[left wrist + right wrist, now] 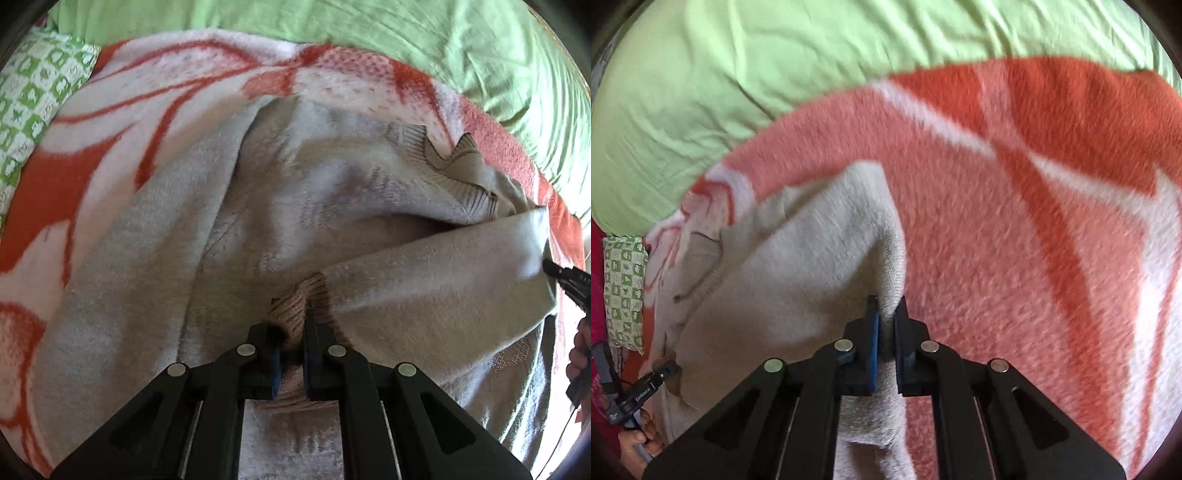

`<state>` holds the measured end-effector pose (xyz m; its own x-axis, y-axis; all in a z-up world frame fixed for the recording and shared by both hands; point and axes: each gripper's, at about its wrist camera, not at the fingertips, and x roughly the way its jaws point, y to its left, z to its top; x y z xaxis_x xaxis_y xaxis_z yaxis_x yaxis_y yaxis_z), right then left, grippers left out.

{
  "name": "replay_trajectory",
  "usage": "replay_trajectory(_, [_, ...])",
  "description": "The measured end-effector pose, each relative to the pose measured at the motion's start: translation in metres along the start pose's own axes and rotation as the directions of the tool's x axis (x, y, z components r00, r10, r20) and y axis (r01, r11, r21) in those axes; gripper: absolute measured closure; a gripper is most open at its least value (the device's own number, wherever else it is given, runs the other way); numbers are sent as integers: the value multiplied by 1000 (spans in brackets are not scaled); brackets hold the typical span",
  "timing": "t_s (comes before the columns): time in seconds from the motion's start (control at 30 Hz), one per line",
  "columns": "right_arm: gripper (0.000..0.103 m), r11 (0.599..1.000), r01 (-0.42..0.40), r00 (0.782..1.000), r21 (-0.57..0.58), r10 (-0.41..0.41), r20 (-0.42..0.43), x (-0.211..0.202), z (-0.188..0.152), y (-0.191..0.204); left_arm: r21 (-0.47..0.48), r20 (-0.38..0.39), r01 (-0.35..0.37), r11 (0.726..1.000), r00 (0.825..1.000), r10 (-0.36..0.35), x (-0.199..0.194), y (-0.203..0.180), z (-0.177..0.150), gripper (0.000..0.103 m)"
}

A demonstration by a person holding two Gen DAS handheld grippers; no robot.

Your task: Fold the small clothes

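Note:
A pale grey-beige knit sweater [295, 192] lies on an orange-and-white blanket [110, 122]. Its ribbed collar [443, 162] points to the far right. My left gripper [291, 325] is shut on the ribbed cuff [295, 299] of a sleeve [424, 280] that lies across the sweater body. My right gripper [886, 314] is shut on a fold of the same sweater [798, 266], at the sleeve's other end, and lifts it above the blanket [997, 240]. The right gripper's tip also shows in the left wrist view [554, 269], at the sleeve's edge.
A light green sheet [369, 29] covers the bed beyond the blanket and shows too in the right wrist view [775, 55]. A green-and-white patterned pillow [33, 96] lies at the far left. The left gripper [666, 369] and a hand [635, 443] show at lower left.

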<state>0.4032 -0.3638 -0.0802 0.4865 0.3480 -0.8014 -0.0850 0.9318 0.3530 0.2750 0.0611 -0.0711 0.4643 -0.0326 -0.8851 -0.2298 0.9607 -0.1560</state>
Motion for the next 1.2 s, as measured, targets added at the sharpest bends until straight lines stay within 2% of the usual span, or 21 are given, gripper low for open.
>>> replay_trajectory(0.07, [86, 999, 36, 999, 9, -36, 24, -7, -3, 3, -4, -21, 11, 1000, 1000, -11, -3, 4, 0, 84])
replay_trajectory(0.13, [85, 998, 66, 997, 4, -66, 37, -17, -6, 8, -6, -33, 16, 1000, 999, -16, -14, 10, -2, 75])
replay_trajectory(0.2, [84, 999, 47, 997, 10, -47, 55, -30, -10, 13, -24, -25, 23, 999, 999, -23, -30, 21, -8, 73])
replay_trajectory(0.27, [78, 999, 36, 996, 11, -37, 80, -45, -15, 15, -40, -12, 19, 999, 1000, -20, -47, 33, -15, 63])
replay_trajectory(0.3, [76, 1000, 24, 995, 10, -25, 95, -54, -19, 17, -48, -10, 11, 999, 1000, -11, -55, 39, -19, 52])
replay_trajectory(0.33, [70, 1000, 9, 994, 10, -10, 112, -63, -25, 20, -57, -1, 0, 998, 1000, 0, -65, 48, -25, 48])
replay_trajectory(0.37, [65, 1000, -17, 992, 9, 16, 124, -72, -31, 25, -62, 5, -5, 998, 1000, 5, -73, 55, -31, 47])
replay_trajectory(0.43, [62, 997, -80, 989, -11, 80, 121, -81, -45, 38, -75, -5, -16, 997, 1000, 16, -86, 68, -45, 40])
replay_trajectory(0.57, [62, 980, -179, 981, -92, 185, 65, -76, -64, 79, -95, -31, -41, 995, 999, 38, -101, 92, -71, 39])
replay_trajectory(0.63, [62, 970, -200, 978, -137, 206, 35, -68, -64, 98, -82, -37, -52, 995, 998, 49, -101, 97, -69, 39])
replay_trajectory(0.7, [62, 958, -206, 976, -200, 215, 22, -60, -54, 115, -53, -28, -35, 998, 999, 34, -100, 97, -55, 39])
replay_trajectory(0.77, [61, 938, -200, 977, -281, 212, 9, -49, -33, 128, 0, -2, -8, 1000, 1000, 8, -96, 85, -26, 39])
replay_trajectory(0.83, [60, 914, -201, 978, -354, 209, -15, -35, -6, 134, 84, 13, 19, 996, 1000, -20, -87, 66, 12, 33])
replay_trajectory(0.9, [56, 895, -185, 982, -407, 187, -35, -23, 15, 136, 179, 23, 26, 983, 999, -31, -74, 46, 49, 28])
replay_trajectory(0.93, [49, 880, -186, 982, -437, 179, -58, -15, 28, 138, 229, 22, 19, 973, 999, -25, -64, 35, 69, 28])
replay_trajectory(1.07, [35, 827, -155, 988, -541, 128, -88, 16, 71, 137, 342, -26, 11, 940, 1000, -2, -19, 6, 136, 27])
replay_trajectory(1.17, [32, 793, -187, 982, -580, 132, -135, 40, 92, 136, 403, -91, 23, 915, 996, 15, 17, -8, 170, 26])
replay_trajectory(1.2, [32, 786, -201, 979, -585, 136, -153, 44, 94, 136, 419, -128, 50, 907, 992, 5, 29, -12, 176, 26])
